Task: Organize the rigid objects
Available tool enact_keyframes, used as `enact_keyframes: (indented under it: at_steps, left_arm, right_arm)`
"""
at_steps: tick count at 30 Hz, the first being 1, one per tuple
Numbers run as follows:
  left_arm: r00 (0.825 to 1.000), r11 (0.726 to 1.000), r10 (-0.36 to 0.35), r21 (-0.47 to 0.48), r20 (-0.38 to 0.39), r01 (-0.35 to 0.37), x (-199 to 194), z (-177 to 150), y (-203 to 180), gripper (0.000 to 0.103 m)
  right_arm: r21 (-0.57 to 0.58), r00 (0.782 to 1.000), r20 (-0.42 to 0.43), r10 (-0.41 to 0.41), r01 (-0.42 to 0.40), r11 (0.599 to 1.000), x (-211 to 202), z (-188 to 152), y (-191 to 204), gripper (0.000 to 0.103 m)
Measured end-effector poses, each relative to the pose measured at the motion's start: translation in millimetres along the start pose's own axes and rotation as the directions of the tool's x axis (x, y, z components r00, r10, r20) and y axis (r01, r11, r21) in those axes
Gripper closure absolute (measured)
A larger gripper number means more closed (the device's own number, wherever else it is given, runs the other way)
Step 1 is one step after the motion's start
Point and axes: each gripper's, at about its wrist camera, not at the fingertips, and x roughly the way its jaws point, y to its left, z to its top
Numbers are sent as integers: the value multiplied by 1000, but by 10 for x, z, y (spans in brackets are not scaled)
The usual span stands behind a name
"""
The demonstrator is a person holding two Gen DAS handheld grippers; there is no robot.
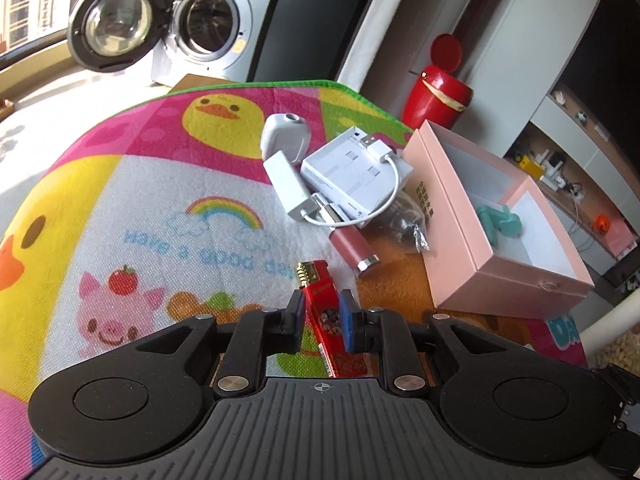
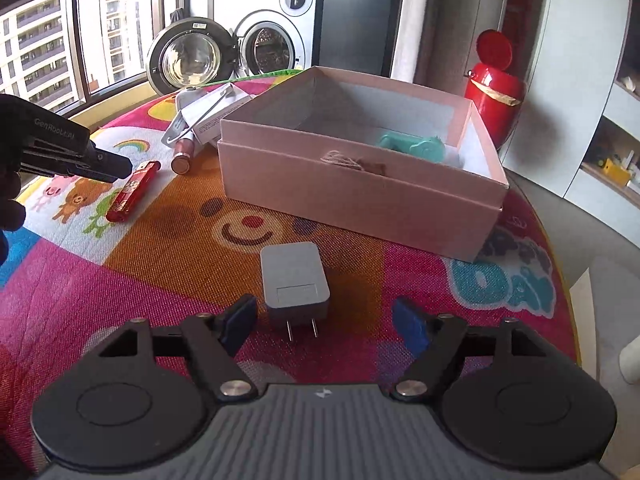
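In the left wrist view my left gripper (image 1: pixel 322 308) is shut on a red lighter (image 1: pixel 318 284) that lies on the colourful play mat (image 1: pixel 160 208), one blue pad against each of its sides. The right wrist view shows the same gripper (image 2: pixel 120 169) at the lighter's (image 2: pixel 130 196) upper end. My right gripper (image 2: pixel 323 307) stands open just behind a grey plug charger (image 2: pixel 294 280), which lies flat with its prongs toward me and touches neither pad. An open pink box (image 2: pixel 360 200) (image 1: pixel 500 276) behind the charger holds a teal object (image 2: pixel 416 146) (image 1: pixel 500 220).
Left of the box lie a white case with a USB cable (image 1: pixel 352 172), a white stick-shaped device (image 1: pixel 286 184), a rounded white gadget (image 1: pixel 284 132), a pink lip-gloss tube (image 1: pixel 352 250) and a clear bag (image 1: pixel 404 224). A red bin (image 2: pixel 496 96) and an open washing machine (image 2: pixel 272 40) stand beyond.
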Motion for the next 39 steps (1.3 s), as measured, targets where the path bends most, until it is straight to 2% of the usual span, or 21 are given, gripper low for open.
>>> enact_keyframes:
  at_steps: [1,2,3,8,10,13,15,17,20,24,26,27,30,32,35,39]
  left_arm:
    - [1000,1000,13,15,-8,-13,58,-6,-24,82]
    - [1000,999,16,28,-1,-16,89,-15,-49,75]
    - [1000,999,24,43,-5,-23,126,-24,-84,74]
    - [999,993,43,109,19,-45,149,-80,-172,74]
    - [1000,995,21,92,12,-22,129,-92,-126,74]
    - [999,999,-32,41,4,32,89,-116,-38,74]
    - [999,995,-45,88,13,44,64,-164,-54,76]
    - [999,991,-35,129,35,30,41,-230,-96,76]
    - [998,986,-9,167,63,-2,36,-286,-172,75]
    - [998,984,5,179,61,-16,110,-213,-212,76]
    - [998,982,10,186,62,-22,147,-186,-225,76]
    - [998,981,15,193,63,-27,153,-183,-236,76]
    - [998,958,13,286,62,-31,113,-244,-290,76]
    - [999,936,-16,352,43,0,29,-325,-322,76]
    - [995,901,-95,424,-15,92,-141,-500,-369,77]
    - [975,870,-207,441,-77,220,-377,-638,-489,77]
  right_arm:
    - [16,1000,-1,8,-8,1000,6,-3,-3,26]
    - [27,1000,-2,17,-17,1000,8,-9,-6,25]
    - [36,1000,1,26,-26,999,3,-22,-10,23]
    - [7,1000,25,3,-4,1000,-23,-73,-9,21]
    - [-11,998,40,-47,48,999,-25,-72,-24,21]
    - [-22,978,76,-194,196,980,-6,-63,-58,21]
    - [19,983,70,-171,170,985,-9,-42,-119,21]
    - [85,995,40,-93,90,992,2,-8,-170,21]
    - [163,1000,12,-11,9,987,82,59,-183,21]
    - [180,999,13,-44,41,983,240,183,-178,21]
    - [175,998,9,-68,66,982,282,218,-160,30]
    - [147,997,7,-73,71,987,282,220,-133,41]
    - [46,999,2,-45,45,998,201,187,-65,41]
    - [2,1000,-9,-22,22,1000,119,155,-64,41]
    - [-26,1000,-14,4,-5,1000,-60,131,-102,41]
    - [-21,998,68,-8,9,1000,-422,219,-214,41]
